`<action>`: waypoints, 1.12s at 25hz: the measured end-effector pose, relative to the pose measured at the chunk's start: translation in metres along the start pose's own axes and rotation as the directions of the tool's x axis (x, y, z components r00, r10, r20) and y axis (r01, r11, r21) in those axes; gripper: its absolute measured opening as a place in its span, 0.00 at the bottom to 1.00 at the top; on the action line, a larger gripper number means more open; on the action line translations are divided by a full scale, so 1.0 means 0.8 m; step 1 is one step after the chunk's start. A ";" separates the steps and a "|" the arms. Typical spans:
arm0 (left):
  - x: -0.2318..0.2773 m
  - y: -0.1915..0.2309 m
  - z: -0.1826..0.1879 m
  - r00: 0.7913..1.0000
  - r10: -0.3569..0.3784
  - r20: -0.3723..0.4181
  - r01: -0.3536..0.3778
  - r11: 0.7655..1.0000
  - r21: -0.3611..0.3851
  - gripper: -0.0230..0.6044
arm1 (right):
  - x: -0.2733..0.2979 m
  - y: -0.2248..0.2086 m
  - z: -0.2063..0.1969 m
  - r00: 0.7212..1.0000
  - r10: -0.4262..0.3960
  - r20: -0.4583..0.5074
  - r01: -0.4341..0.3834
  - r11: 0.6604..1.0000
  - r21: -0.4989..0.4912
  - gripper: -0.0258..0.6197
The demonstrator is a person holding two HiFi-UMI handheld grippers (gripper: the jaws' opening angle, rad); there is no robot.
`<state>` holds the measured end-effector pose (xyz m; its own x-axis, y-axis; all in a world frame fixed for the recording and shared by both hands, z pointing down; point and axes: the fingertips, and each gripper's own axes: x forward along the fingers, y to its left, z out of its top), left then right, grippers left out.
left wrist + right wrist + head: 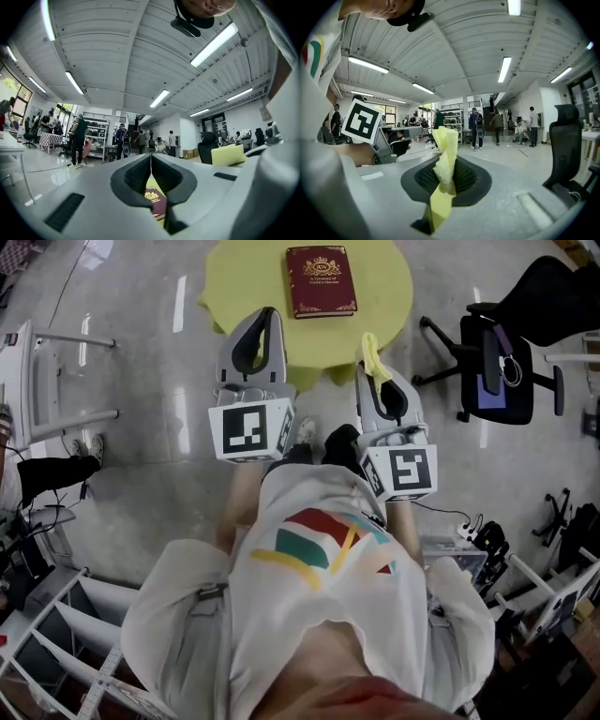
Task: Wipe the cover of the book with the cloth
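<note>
At the round yellow table's [225,277] near edge, the left tongs [265,317] are pressed together, empty. The maroon book [321,280] lies closed mid-table. The right tongs [377,371] clamp a yellow cloth [371,351], apparently just reaching that edge.

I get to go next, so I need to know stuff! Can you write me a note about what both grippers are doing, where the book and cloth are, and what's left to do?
The left gripper has its jaws together and holds nothing.
The right gripper is shut on the yellow fabric cloth, which sticks out past the jaws.
The dark red hardcover book lies closed, cover up, on the round yellow-green table, ahead of both grippers. Neither touches it.
Done: the cloth is in the grip.
Left: bring the cloth onto the cover and wipe it. The left gripper could probably steady the book.
</note>
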<state>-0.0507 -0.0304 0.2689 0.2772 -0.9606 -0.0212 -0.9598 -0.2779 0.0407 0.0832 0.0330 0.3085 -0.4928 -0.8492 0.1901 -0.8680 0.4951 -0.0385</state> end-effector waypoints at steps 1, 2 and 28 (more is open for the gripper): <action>0.007 -0.001 -0.002 1.000 -0.003 -0.006 0.003 1.000 0.001 0.06 | 0.004 -0.009 0.001 1.000 -0.008 0.002 0.008 1.000 0.002 0.09; 0.015 -0.004 -0.004 1.000 -0.006 -0.010 0.006 1.000 0.004 0.06 | 0.010 -0.020 0.002 1.000 -0.017 0.006 0.017 1.000 0.004 0.09; 0.189 0.000 0.055 0.993 0.078 0.086 -0.073 0.995 -0.064 0.06 | 0.165 -0.156 0.077 0.989 0.093 0.111 -0.082 0.992 -0.098 0.09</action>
<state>-0.0104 -0.1751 0.2221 0.1962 -0.9751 -0.1033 -0.9726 -0.2069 0.1057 0.1224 -0.1522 0.2782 -0.5750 -0.8146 0.0758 -0.8144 0.5788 0.0425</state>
